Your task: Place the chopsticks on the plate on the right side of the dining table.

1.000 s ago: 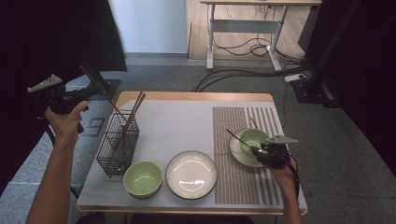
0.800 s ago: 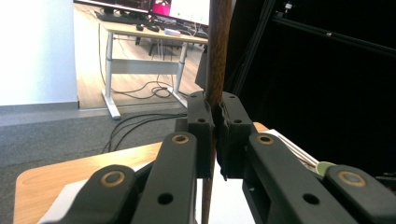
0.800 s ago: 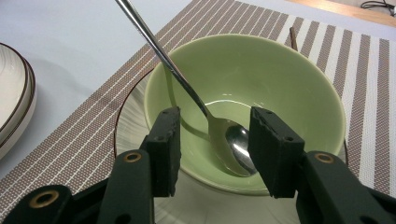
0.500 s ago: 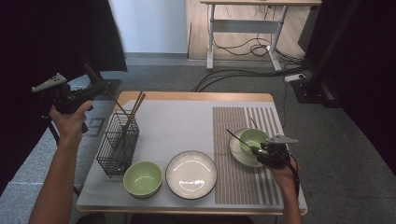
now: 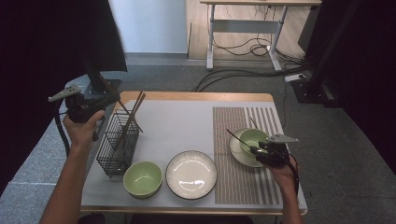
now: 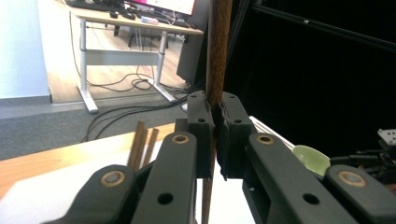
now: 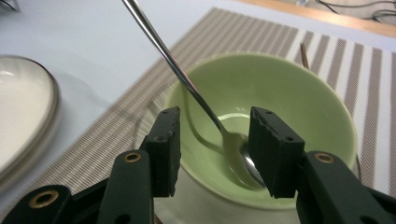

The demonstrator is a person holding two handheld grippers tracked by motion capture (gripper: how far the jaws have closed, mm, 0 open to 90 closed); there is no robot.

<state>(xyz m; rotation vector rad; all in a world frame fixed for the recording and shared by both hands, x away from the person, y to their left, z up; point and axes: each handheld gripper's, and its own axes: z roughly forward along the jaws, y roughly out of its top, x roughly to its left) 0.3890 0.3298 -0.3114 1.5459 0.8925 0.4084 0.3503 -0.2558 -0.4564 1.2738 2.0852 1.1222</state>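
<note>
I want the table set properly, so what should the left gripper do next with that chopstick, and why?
Probably carry it across toward the striped placemat and lower it there. The left gripper is shut on one brown chopstick, held up beside the wire basket, where other chopsticks stand.

Laboratory or studio recording space arranged for tabletop trials. Small wooden bench (image 5: 196, 96) set on grey carpet floor (image 5: 327, 154), flanked by black curtains (image 5: 42, 56) at both sides. Behind it, height-adjustable desk (image 5: 243, 23) on white metal legs, loose cables (image 5: 243, 70) and a power strip (image 5: 295, 77) on the floor. Monitor edge and keyboard (image 6: 95, 3) on that desk in the left gripper view.
</note>
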